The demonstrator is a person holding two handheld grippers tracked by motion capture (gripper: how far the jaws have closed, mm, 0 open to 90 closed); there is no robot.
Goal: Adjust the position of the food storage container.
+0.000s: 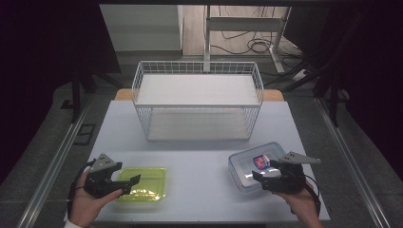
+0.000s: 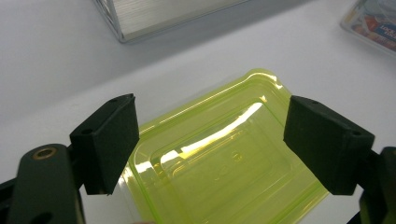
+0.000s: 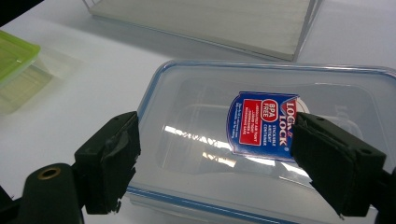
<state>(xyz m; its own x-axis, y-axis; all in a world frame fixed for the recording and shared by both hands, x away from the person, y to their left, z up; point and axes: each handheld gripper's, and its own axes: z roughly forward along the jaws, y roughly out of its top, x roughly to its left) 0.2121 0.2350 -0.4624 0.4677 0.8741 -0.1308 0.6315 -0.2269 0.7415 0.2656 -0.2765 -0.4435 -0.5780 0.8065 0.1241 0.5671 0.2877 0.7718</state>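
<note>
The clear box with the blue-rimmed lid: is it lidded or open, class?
Lidded. The clear box has its blue-rimmed lid seated flat on top, its label facing up.

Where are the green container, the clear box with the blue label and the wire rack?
green container (image 1: 147, 183): high view, on its base.
clear box (image 3: 196, 112): right gripper view, on its lid, left of the label.
wire rack (image 1: 197, 89): high view, on its upper shelf.
</note>
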